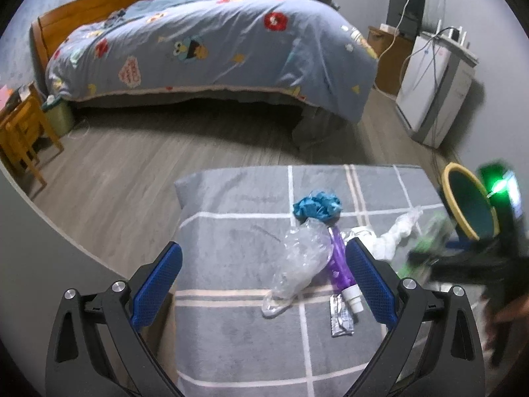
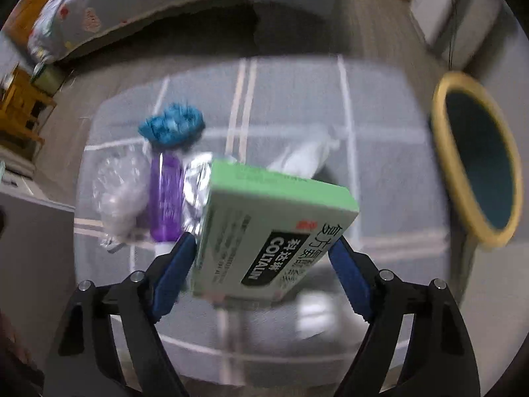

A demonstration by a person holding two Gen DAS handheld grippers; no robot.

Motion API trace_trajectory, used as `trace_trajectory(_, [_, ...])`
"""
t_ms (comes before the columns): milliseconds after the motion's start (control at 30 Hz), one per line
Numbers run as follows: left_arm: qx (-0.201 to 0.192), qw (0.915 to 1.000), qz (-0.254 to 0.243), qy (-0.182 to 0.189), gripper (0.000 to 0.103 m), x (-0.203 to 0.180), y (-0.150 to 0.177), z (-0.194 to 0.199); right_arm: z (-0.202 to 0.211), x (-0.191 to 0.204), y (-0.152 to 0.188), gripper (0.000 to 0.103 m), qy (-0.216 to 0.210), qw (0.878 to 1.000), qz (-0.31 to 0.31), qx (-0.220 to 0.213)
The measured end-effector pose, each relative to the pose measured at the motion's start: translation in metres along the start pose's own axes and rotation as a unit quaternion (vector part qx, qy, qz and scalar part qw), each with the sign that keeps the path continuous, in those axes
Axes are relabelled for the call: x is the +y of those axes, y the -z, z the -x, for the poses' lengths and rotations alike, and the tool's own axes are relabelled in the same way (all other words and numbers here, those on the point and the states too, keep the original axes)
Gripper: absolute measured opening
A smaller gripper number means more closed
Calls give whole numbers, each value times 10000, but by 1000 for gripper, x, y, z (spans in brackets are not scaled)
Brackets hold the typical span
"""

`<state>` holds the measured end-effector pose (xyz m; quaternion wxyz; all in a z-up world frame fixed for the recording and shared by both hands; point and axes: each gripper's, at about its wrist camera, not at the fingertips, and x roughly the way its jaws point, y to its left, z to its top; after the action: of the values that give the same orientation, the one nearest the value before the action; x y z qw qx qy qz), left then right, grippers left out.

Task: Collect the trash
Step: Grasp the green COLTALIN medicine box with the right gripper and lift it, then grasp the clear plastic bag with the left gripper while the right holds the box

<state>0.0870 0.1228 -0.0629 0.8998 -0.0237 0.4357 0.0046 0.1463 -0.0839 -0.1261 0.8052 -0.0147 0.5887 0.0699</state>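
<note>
My right gripper (image 2: 263,239) is shut on a green medicine box (image 2: 274,228), held tilted above the grey checked rug (image 2: 380,165). From the left wrist it shows as a dark blur (image 1: 463,261) at the right. A bin with a yellow rim and teal inside (image 2: 476,158) (image 1: 469,198) lies on its side to the right. My left gripper (image 1: 264,246) hangs open over the rug (image 1: 231,225). Ahead of it lie a clear plastic bag (image 1: 304,258), a purple tube (image 1: 340,264), a foil wrapper (image 1: 340,317), a crumpled blue piece (image 1: 317,206) and white tissue (image 1: 396,231).
A bed with a blue patterned quilt (image 1: 215,43) fills the back of the room. A wooden nightstand (image 1: 23,132) and a small green bin (image 1: 59,115) stand at the left. A white cabinet with cables (image 1: 433,92) stands at the right. Grey wood floor (image 1: 132,165) surrounds the rug.
</note>
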Motion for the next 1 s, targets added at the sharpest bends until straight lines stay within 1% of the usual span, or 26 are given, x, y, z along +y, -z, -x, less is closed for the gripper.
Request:
trace_trajectory(133, [187,9995,-213,-168,98,-7,2,-21,12,-9,-24,78,197,9979,450,-433])
trace_trajectory(167, [231,9993,-245,-173,98,-8,2,-25,13,-10,-22,78,221,9970,517,-539])
trace_trajectory(300, [501,9982,-315,-83,98,-13,7,-46,16,-20,-36,78,119,9953,624,-733])
trace_trajectory(400, [618,9976,-297,-6,98,-16,8,-59,20,-18,-41,77,174,9928,804,-866])
trace_trajectory(600, [762,9964,-367,-27,98,-23,13,-87,39,-18,-46,77,98,9892,933,-1127])
trace_trajectory(667, [752,9965,-365,-63,98,-25,16,-95,44,-18,-48,77,21,9881,921,-1229])
trace_trajectory(800, [766,9968,-225,80,96,-26,17,-105,50,-19,-51,76,-24,9862,954,-1355])
trace_trajectory(867, [756,9968,-208,117,94,-29,17,-107,50,-20,-51,76,-52,9864,935,-1348])
trace_trajectory(900, [743,9969,-214,160,91,-30,17,-108,49,-21,-52,76,-71,9868,914,-1333])
trace_trajectory(933, [748,9967,-221,218,84,-31,17,-109,47,-22,-52,77,-98,9874,886,-1308])
trace_trajectory(967, [779,9963,-230,273,80,-32,17,-110,47,-23,-53,77,-110,9878,863,-1292])
trace_trajectory(1000, [830,9957,-244,327,73,-34,17,-112,46,-24,-53,77,-118,9880,850,-1282])
